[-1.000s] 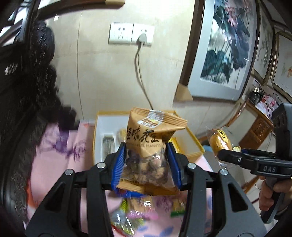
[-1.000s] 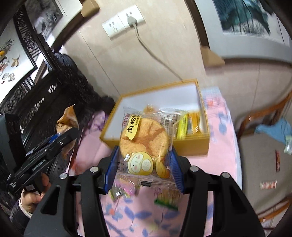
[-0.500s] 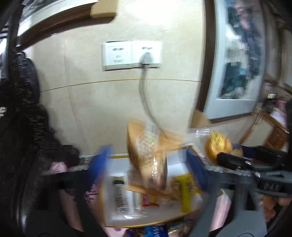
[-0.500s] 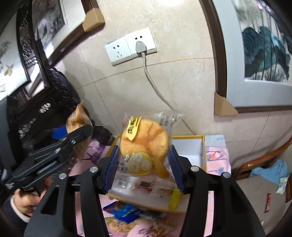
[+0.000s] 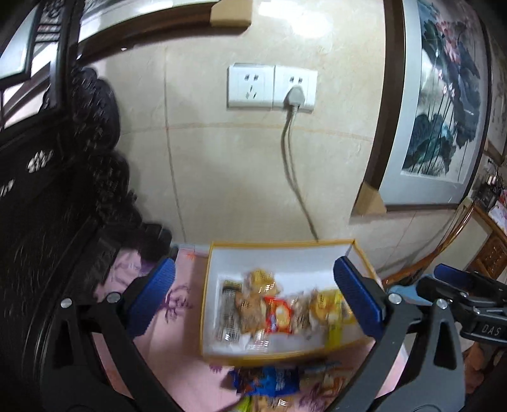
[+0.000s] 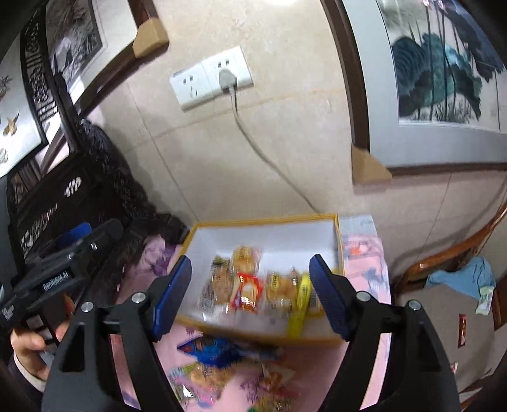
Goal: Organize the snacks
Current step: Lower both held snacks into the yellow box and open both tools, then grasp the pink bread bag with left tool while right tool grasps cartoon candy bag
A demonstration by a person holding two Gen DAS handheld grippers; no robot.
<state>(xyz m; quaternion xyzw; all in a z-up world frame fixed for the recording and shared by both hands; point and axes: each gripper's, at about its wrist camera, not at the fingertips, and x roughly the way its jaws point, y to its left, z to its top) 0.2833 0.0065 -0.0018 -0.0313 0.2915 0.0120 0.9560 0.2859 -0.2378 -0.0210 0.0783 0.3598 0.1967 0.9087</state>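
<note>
Both jaws have just opened and hold nothing; lift clear of the box point(image 5: 279, 245), then take the packets point(image 6: 218, 351) on the worktop.

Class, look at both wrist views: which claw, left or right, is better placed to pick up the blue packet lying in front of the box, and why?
Probably the left. Both claws stand open and empty, but the blue packet lies nearly centred under the left claw, while it sits off toward the left finger of the right claw. The yellow-rimmed box lies beyond.

Light: bright, indoor.
Glare: patch on wall point(image 5: 313, 22) overhead.
Blur: snacks point(image 5: 279, 310) smeared.
Edges: fisheye bending, dark corners.
</note>
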